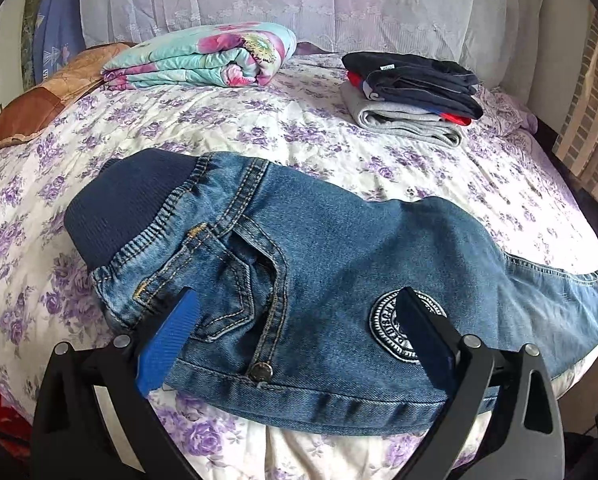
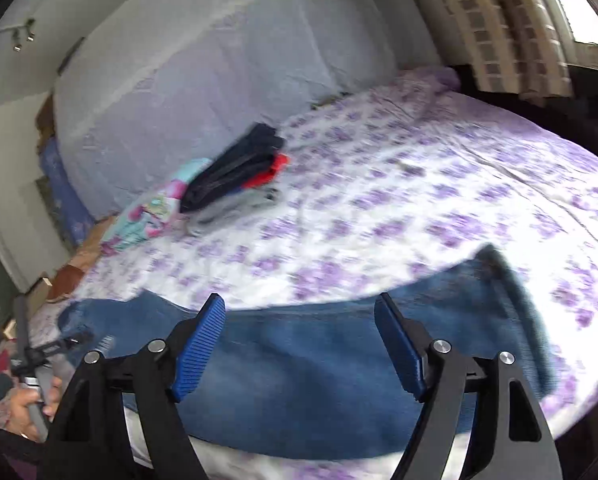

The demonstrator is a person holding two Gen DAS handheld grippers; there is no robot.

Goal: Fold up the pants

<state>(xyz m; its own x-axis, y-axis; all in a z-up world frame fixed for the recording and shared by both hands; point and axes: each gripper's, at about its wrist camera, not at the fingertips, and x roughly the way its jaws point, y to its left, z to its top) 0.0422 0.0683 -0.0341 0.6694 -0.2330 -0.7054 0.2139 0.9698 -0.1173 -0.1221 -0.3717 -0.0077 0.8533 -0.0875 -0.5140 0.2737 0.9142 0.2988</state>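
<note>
Small blue jeans (image 1: 319, 264) with a dark ribbed waistband and a round patch lie folded lengthwise on the floral bedspread (image 1: 259, 128), waistband to the left, legs running right. My left gripper (image 1: 299, 304) is open, hovering over the pocket and patch near the front edge, holding nothing. In the blurred right wrist view the leg part of the jeans (image 2: 319, 360) lies across the bed. My right gripper (image 2: 299, 312) is open above the legs and empty.
A stack of folded clothes (image 1: 415, 92) sits at the back right, also in the right wrist view (image 2: 235, 176). A folded floral quilt (image 1: 203, 56) and a brown pillow (image 1: 47, 96) lie at the back left. A curtain (image 1: 587, 108) hangs right.
</note>
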